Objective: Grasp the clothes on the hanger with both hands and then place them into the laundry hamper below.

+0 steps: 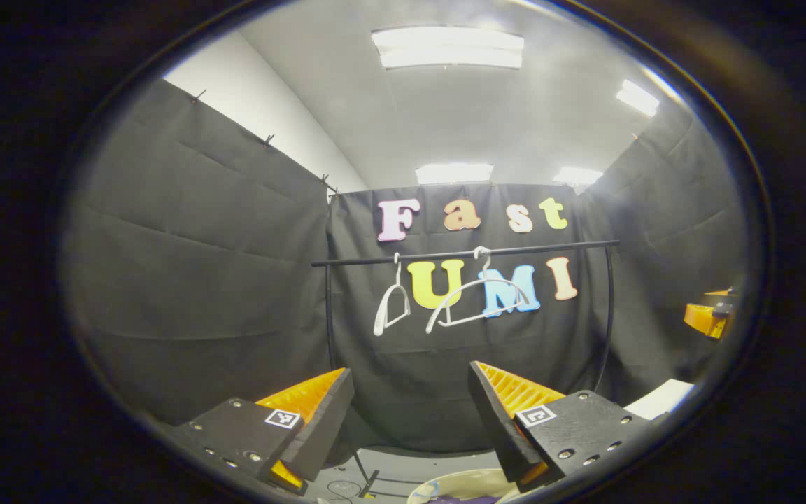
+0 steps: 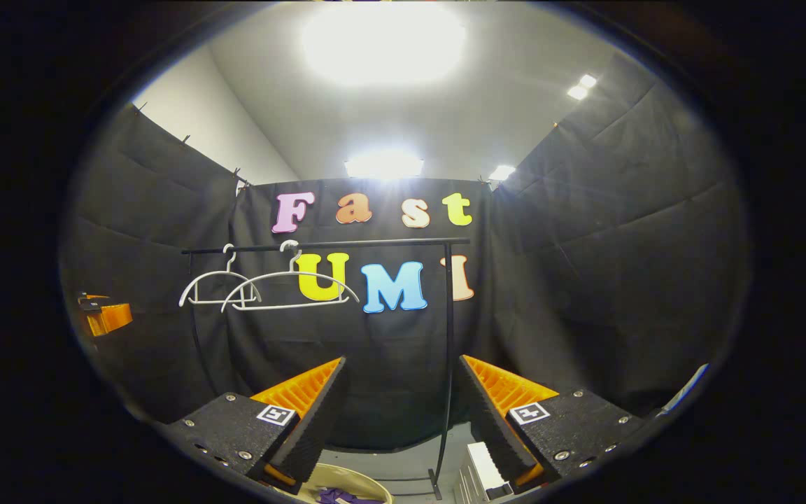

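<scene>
Left claw (image 1: 410, 420): fingers spread wide, nothing between them.
Right claw (image 2: 401, 413): fingers spread wide, holding nothing.
Rail (image 1: 466, 253): dark bar across the back wall, at 12 o'clock from both claws.
Hangers (image 2: 291, 288): two white ones on the rail, both bare.
Hamper (image 2: 347, 483): pale rim at 6 o'clock, below the claws.
Clothes (image 2: 340, 497): purple fabric lying inside the hamper.

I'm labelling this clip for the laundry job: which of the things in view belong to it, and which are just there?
Belong to the job:
- two bare hangers on the rail
- hamper below, with purple cloth in it
- left gripper and right gripper, both open, holding nothing

Just there:
- white object beside the rack's foot
- ceiling lights
</scene>
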### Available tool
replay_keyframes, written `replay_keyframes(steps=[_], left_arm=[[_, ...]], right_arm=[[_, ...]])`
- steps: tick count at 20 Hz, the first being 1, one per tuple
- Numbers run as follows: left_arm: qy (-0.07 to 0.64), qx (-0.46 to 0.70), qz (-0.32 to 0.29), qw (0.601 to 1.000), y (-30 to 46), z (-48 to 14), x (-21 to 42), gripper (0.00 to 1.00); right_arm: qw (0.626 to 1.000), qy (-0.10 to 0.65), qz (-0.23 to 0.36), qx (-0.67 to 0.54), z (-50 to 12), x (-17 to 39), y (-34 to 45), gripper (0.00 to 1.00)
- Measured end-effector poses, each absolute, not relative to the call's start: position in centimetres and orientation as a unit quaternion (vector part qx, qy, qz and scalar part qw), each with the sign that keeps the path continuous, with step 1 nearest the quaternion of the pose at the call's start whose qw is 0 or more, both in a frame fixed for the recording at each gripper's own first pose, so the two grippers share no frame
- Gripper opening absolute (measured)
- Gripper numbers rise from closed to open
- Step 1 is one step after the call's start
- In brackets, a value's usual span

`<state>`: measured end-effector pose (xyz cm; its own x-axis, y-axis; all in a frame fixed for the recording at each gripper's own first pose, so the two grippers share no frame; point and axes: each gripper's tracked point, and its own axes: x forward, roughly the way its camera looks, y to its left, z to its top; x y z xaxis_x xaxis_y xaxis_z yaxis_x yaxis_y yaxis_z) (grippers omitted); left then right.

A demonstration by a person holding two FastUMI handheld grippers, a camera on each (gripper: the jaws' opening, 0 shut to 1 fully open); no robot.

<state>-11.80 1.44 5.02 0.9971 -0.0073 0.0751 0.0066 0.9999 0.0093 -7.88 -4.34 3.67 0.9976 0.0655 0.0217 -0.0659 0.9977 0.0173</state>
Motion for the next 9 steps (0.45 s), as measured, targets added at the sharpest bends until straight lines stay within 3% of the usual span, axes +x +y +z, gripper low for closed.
replay_keyframes(steps=[9], left_arm=[[-0.036,-0.009,0.007,0.999,1.3,4.3,-11.9,1.00]], right_arm=[[0.999,-0.036,0.026,0.012,4.8,-8.4,-5.5,0.95]])
